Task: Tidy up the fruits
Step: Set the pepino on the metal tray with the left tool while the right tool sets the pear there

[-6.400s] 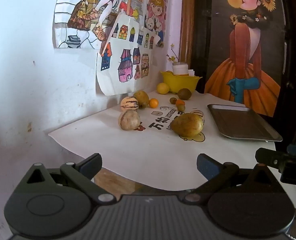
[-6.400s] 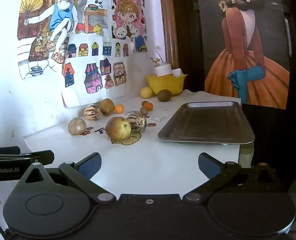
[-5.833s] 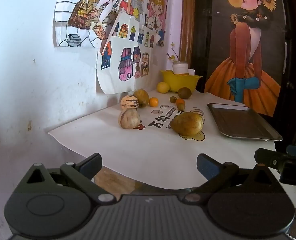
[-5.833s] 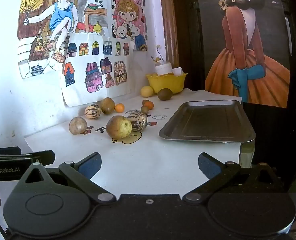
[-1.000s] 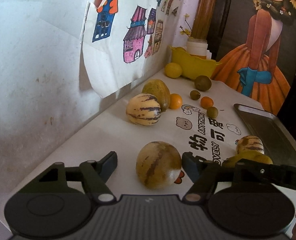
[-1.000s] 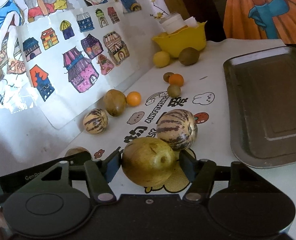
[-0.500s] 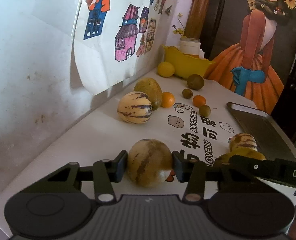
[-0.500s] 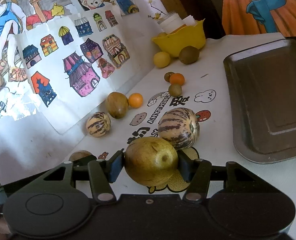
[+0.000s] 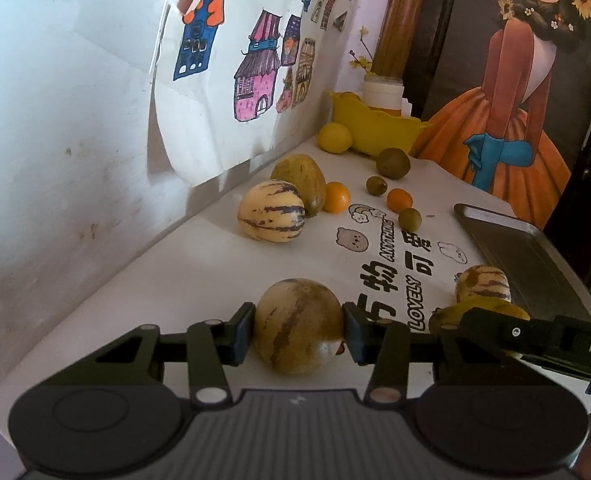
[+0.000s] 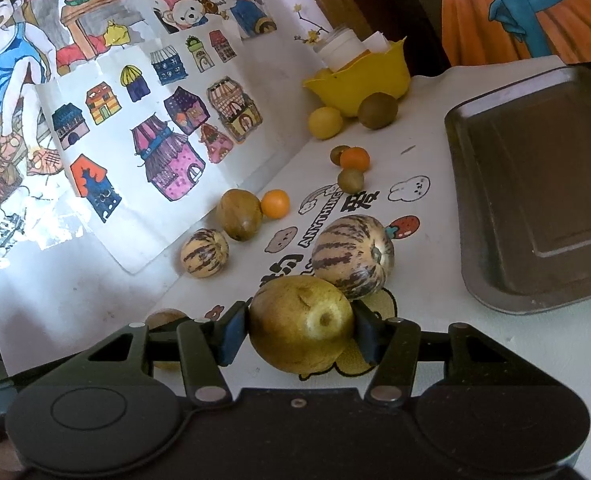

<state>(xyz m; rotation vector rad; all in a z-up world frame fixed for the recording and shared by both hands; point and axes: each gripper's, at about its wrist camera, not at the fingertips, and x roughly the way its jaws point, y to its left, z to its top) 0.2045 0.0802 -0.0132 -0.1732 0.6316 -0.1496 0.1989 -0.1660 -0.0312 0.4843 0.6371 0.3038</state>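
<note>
We are at the very start of sorting fruit on a white printed table cover (image 9: pixel 199 264). Our left gripper (image 9: pixel 298 334) has just been closing, and its pads now press both sides of a brownish striped melon (image 9: pixel 298 326) that appears to rest on the cover close to the camera. Our right gripper (image 10: pixel 300 328) has likewise just been closing and now clamps a yellow-green pear-like fruit (image 10: pixel 301 322), which seems to sit on the cover, touching a larger striped melon (image 10: pixel 351 256) just behind it.

The metal tray (image 10: pixel 535 200) on the right is bare; no fruit lies in it, so we judge that nothing has been organized so far, assuming the tray is where the fruit belongs.

Left on the cover, toward the wall, are a pale striped melon (image 9: pixel 271 212), a green-brown oval fruit (image 9: pixel 299 180) touching it, two small oranges (image 9: pixel 337 197) (image 9: pixel 399 200), two small green fruits (image 9: pixel 376 186) (image 9: pixel 409 219), a kiwi-like brown fruit (image 9: pixel 393 163) and a lemon (image 9: pixel 334 138) beside a yellow bowl (image 9: pixel 375 132).

Both held fruits have yet to be lifted and carried, and we judge that nearly the whole job remains.
</note>
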